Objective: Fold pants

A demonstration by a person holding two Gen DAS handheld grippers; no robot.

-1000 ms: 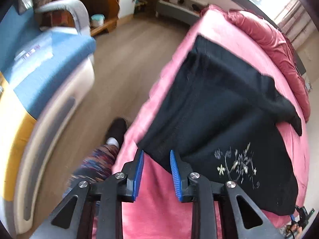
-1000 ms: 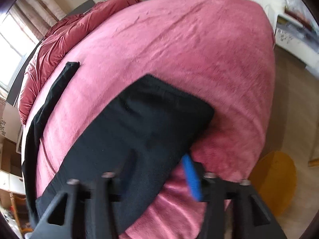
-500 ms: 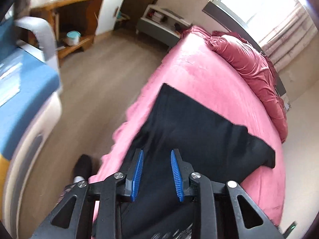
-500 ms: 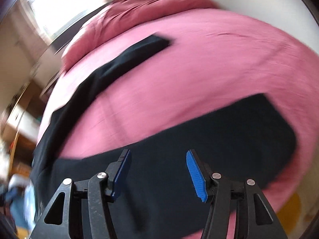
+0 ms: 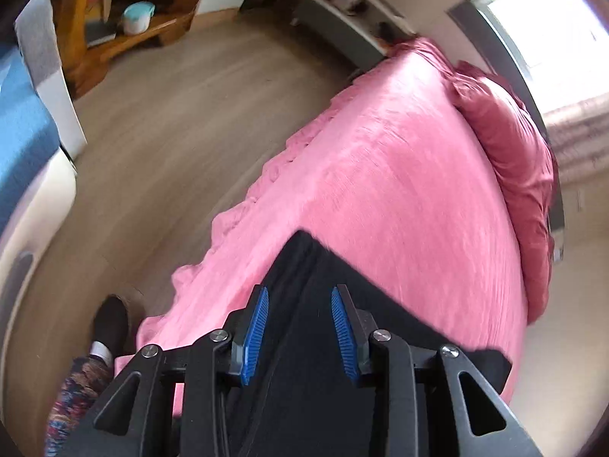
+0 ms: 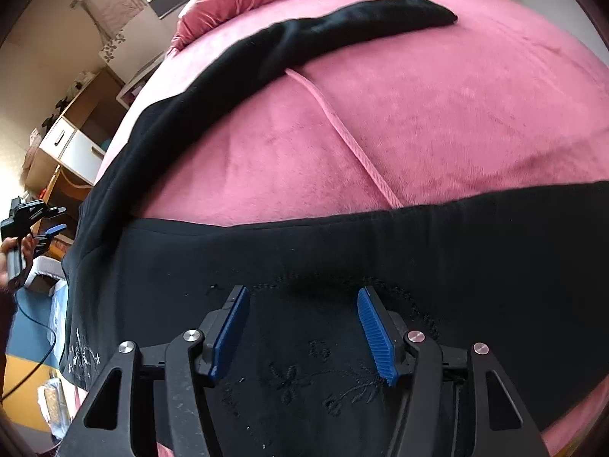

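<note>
Here, pants: black fabric pants point(image 6: 342, 251) with stitched flower embroidery lie spread on the pink velvety bed cover point(image 6: 437, 122).
Legs: one leg runs across the near part of the right wrist view; the other stretches away to the far right.
Right gripper point(image 6: 302, 327): hovers over the embroidered part, blue-padded jaws parted fairly wide, nothing between them.
Left gripper point(image 5: 298, 323): above a near corner of the pants point(image 5: 304, 285), close to the bed's left edge.
Left jaws: just been opening, at a moderate gap, pads not pressing the cloth.
Floor: wooden floor point(image 5: 171, 122) lies left of the bed.
</note>
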